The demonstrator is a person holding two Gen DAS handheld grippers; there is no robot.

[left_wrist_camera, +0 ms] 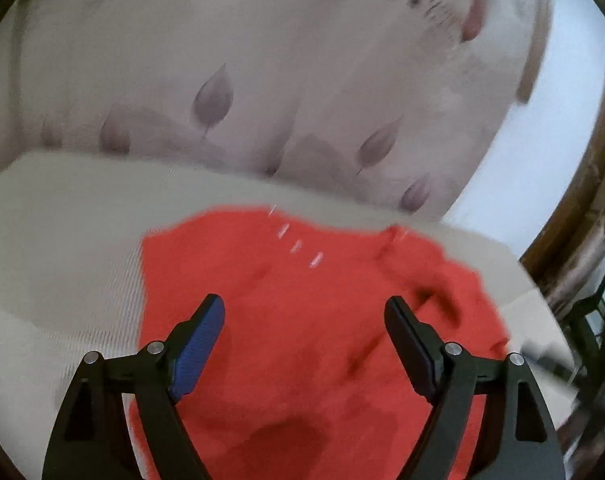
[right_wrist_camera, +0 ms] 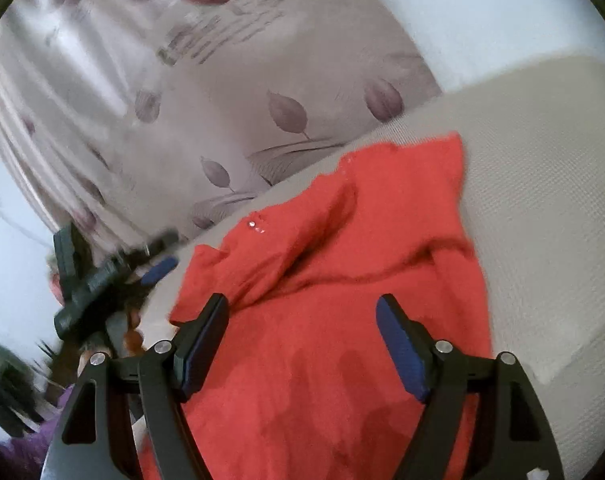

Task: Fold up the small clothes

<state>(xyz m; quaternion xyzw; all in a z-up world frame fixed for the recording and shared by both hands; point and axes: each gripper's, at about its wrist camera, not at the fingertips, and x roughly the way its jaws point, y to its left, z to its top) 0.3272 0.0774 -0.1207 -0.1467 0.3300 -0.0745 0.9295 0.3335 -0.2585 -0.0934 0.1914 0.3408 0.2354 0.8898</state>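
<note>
— Sweater's where, then?

— Red knit top (left_wrist_camera: 286, 320), lying rumpled on the beige sofa seat (left_wrist_camera: 62, 240), just in front of the leaf-patterned back cushion (left_wrist_camera: 262, 100). One side is bunched into ridges, so I'd say it wants flattening before any fold.

— And the tongs?

— Left gripper (left_wrist_camera: 304, 320) hangs above the cloth, spread wide, nothing between its pads. Right gripper (right_wrist_camera: 302, 320) likewise, gaping and empty over the same top (right_wrist_camera: 342, 280). Probably both are poised that way to pinch an edge each.
</note>
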